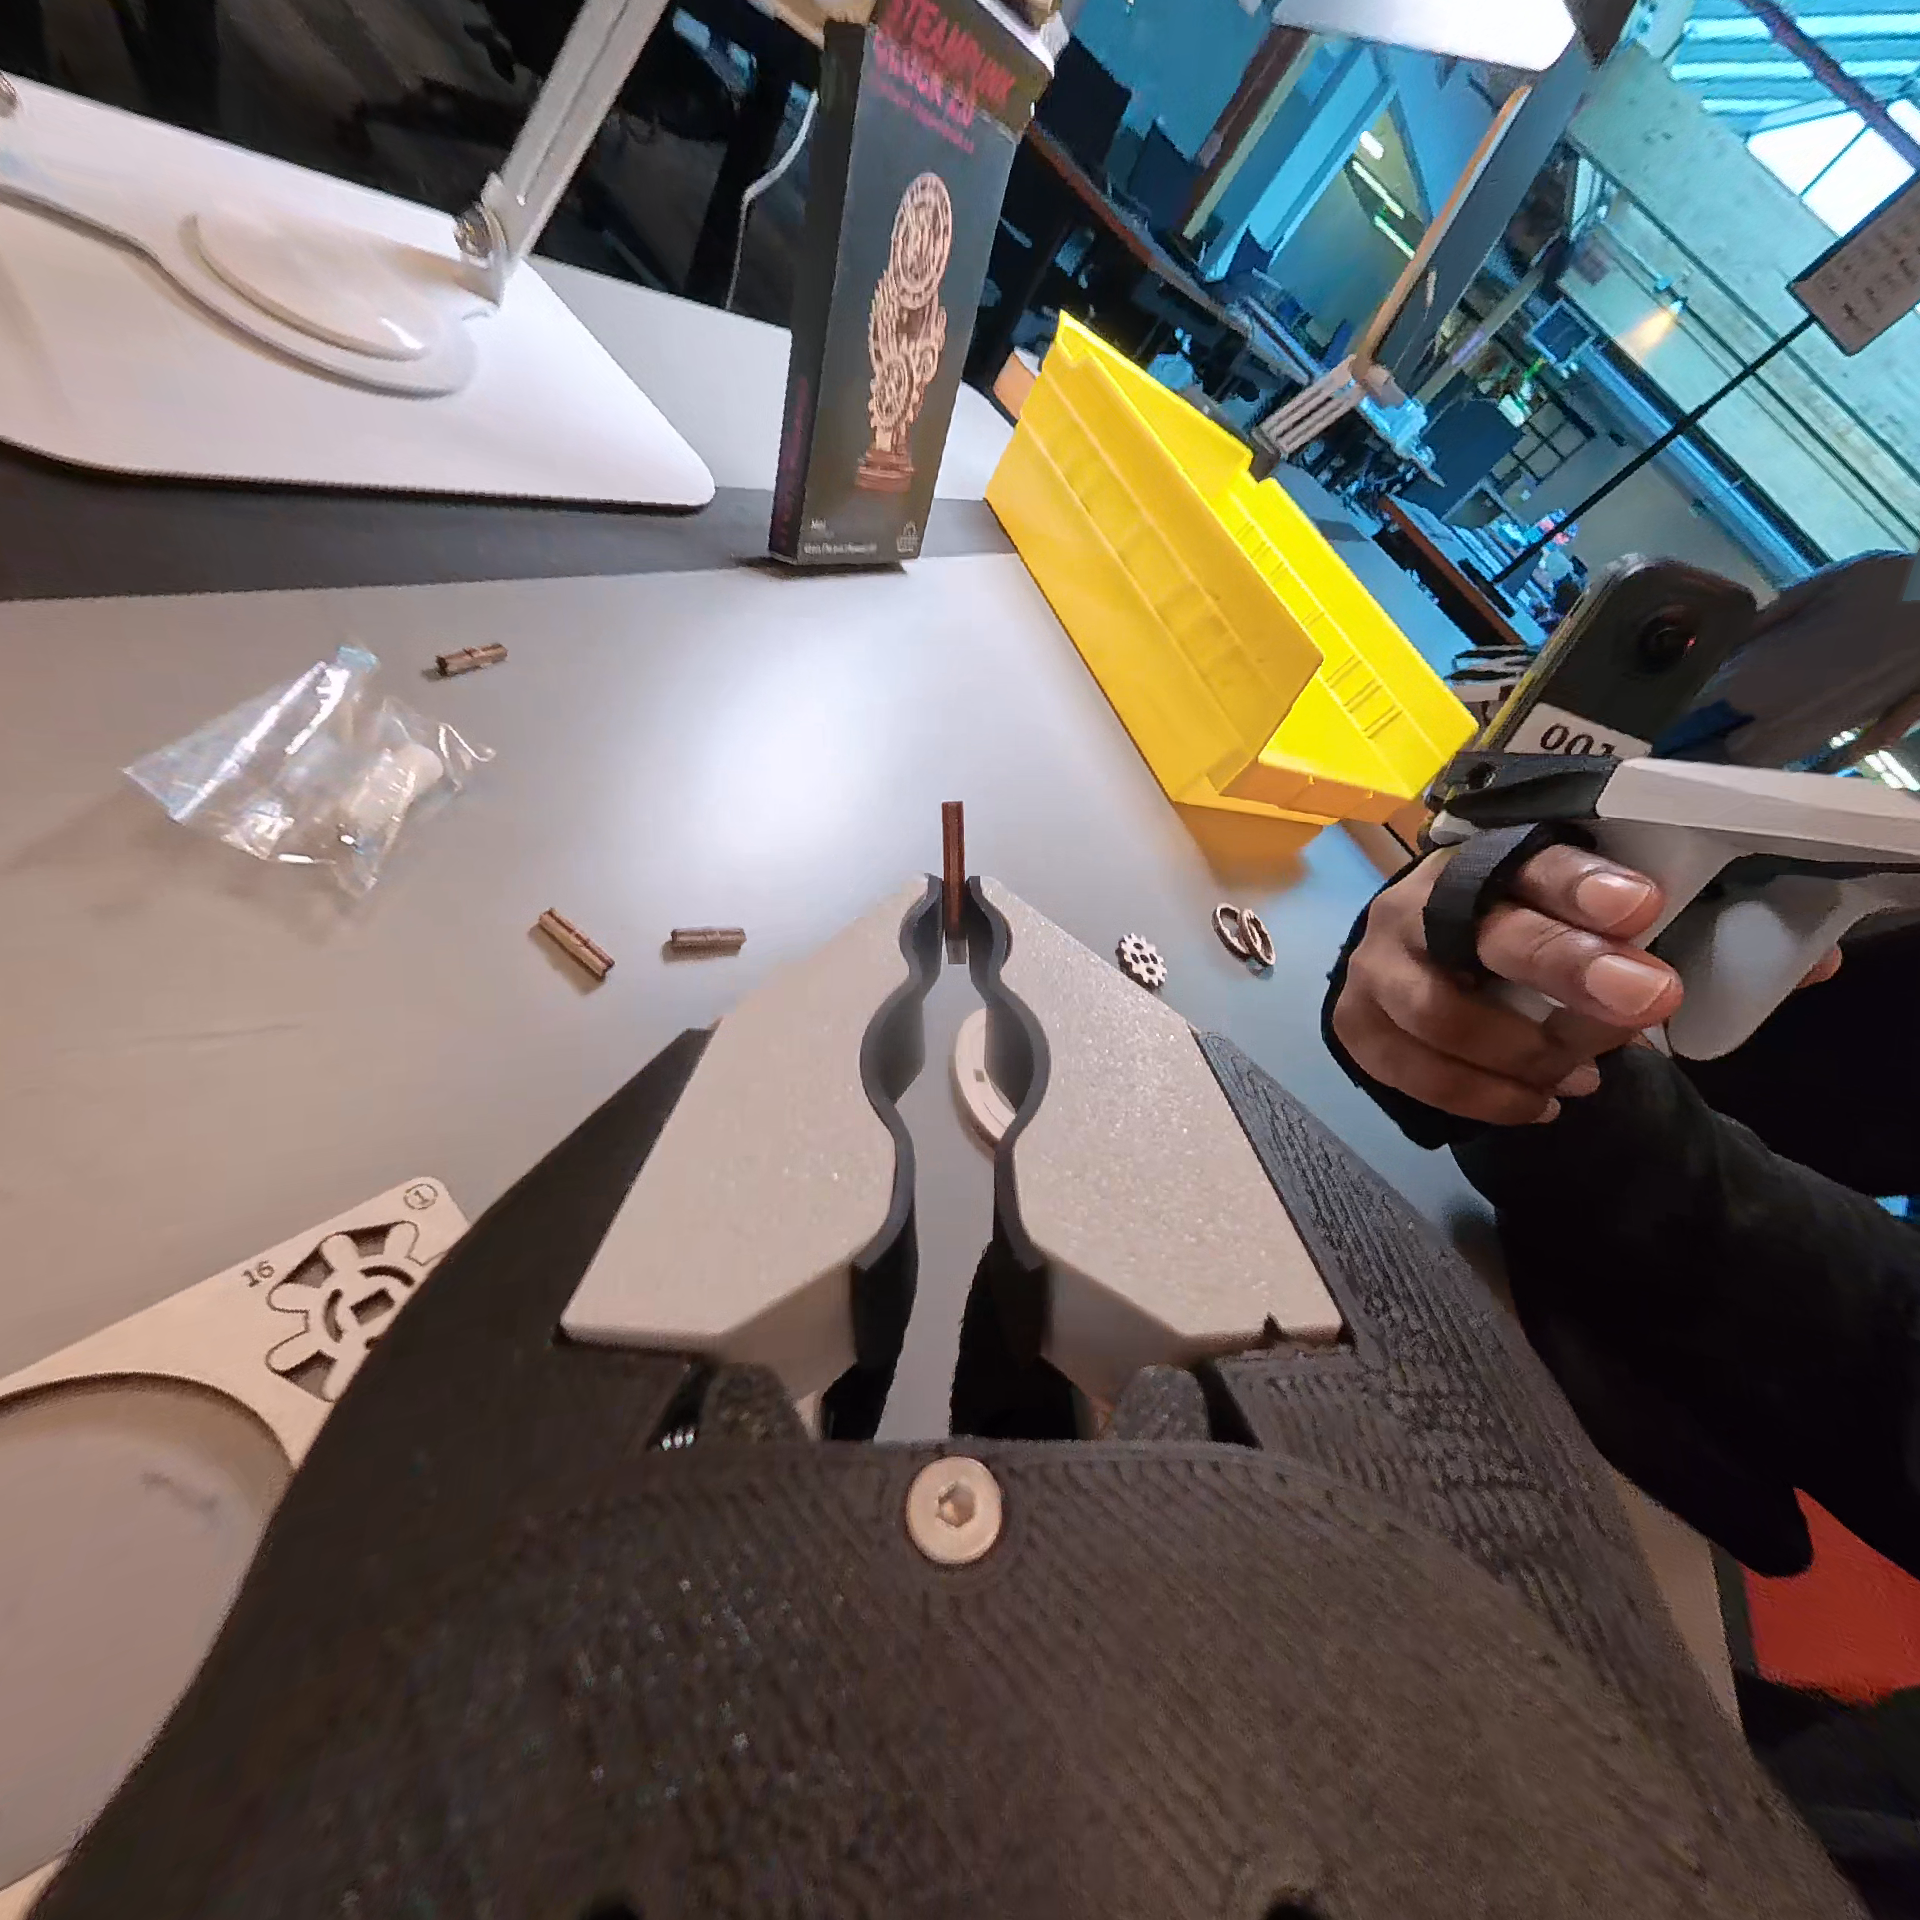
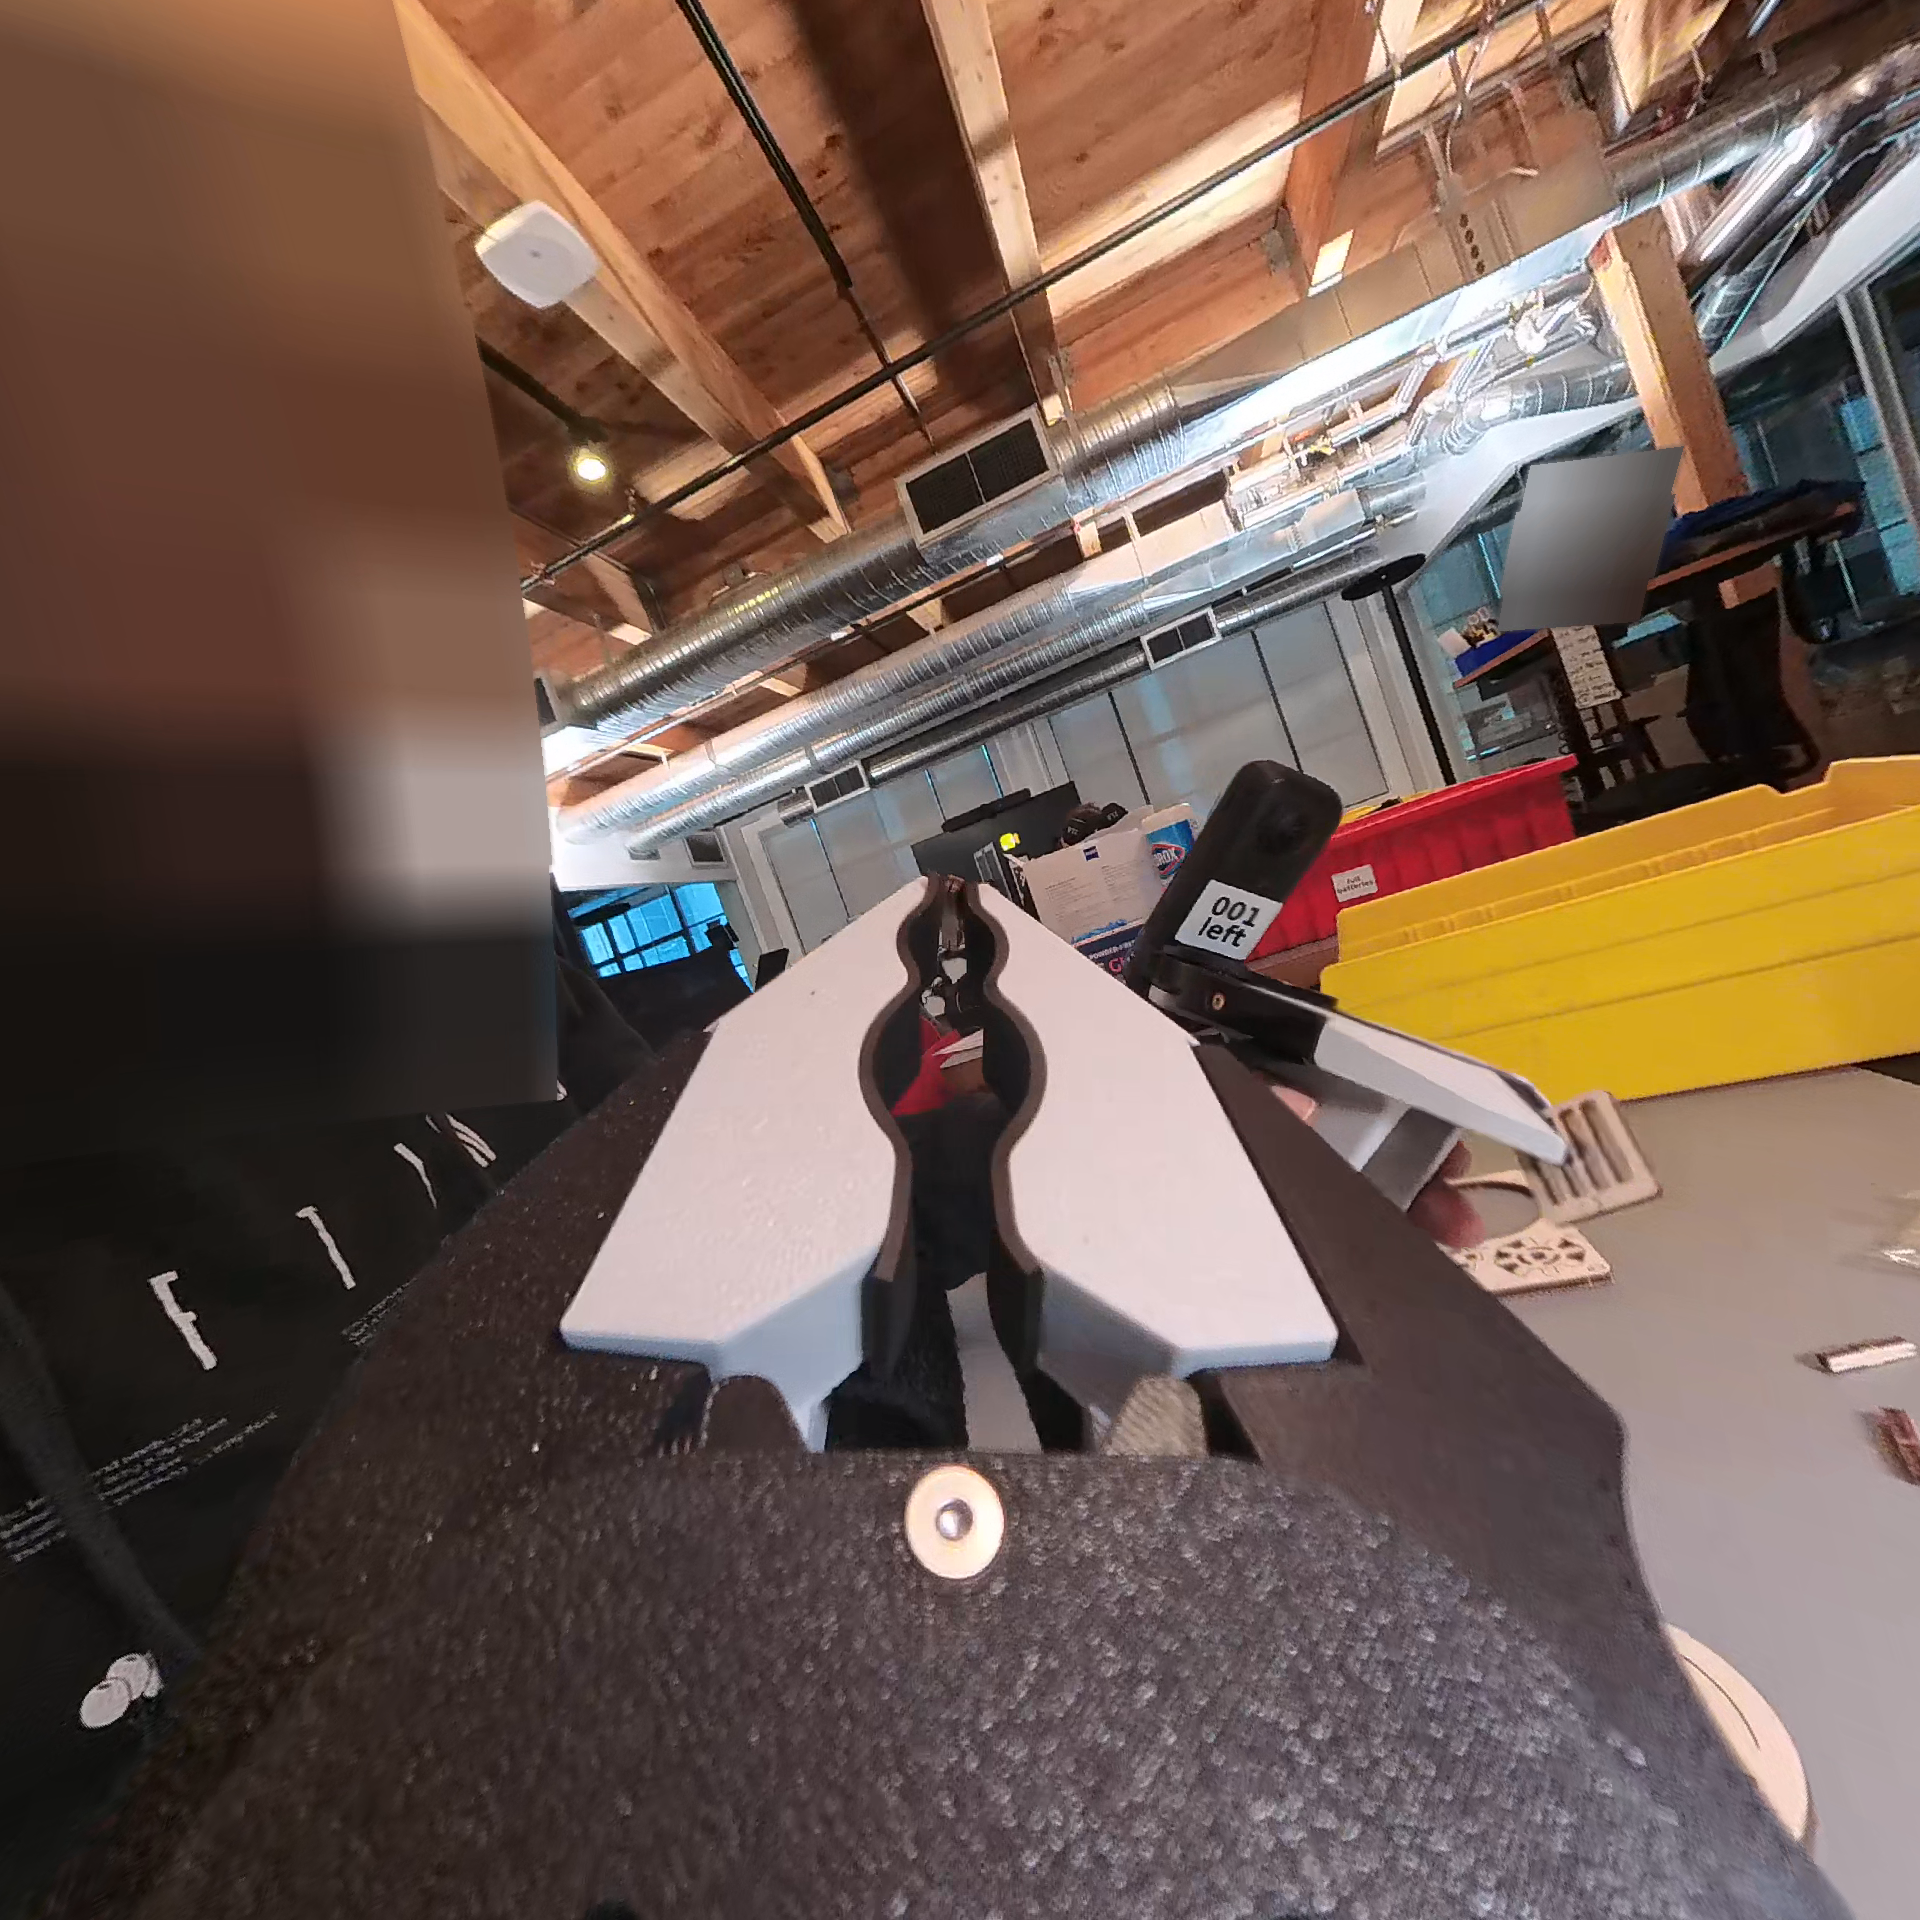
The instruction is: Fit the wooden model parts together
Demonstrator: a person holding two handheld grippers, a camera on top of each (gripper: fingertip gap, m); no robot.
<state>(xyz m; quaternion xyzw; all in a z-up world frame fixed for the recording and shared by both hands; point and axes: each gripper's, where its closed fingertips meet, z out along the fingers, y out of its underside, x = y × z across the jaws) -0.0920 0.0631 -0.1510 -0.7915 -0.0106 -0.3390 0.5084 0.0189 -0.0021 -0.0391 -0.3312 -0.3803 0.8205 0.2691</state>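
Observation:
In the left wrist view my left gripper (image 1: 953,902) is shut on a thin dark wooden pin (image 1: 952,847) that stands upright out of its tips, above the grey table (image 1: 748,727). More pins (image 1: 575,943) (image 1: 707,939) (image 1: 471,659), a small gear (image 1: 1142,961) and two rings (image 1: 1244,932) lie loose on the table. A hand holds the right gripper's handle (image 1: 1704,831) at the right edge. In the right wrist view my right gripper (image 2: 952,900) points up off the table, shut on a small thin wooden piece seen edge-on. The left gripper (image 2: 1553,1138) shows beyond it.
Yellow bins (image 1: 1195,603) stand at the right, a dark product box (image 1: 894,312) and a white lamp base (image 1: 312,312) at the back. A clear plastic bag (image 1: 312,769) lies left. Cut-out wooden sheets lie near me (image 1: 343,1299) (image 2: 1590,1153). A white disc (image 1: 982,1081) lies under the left gripper.

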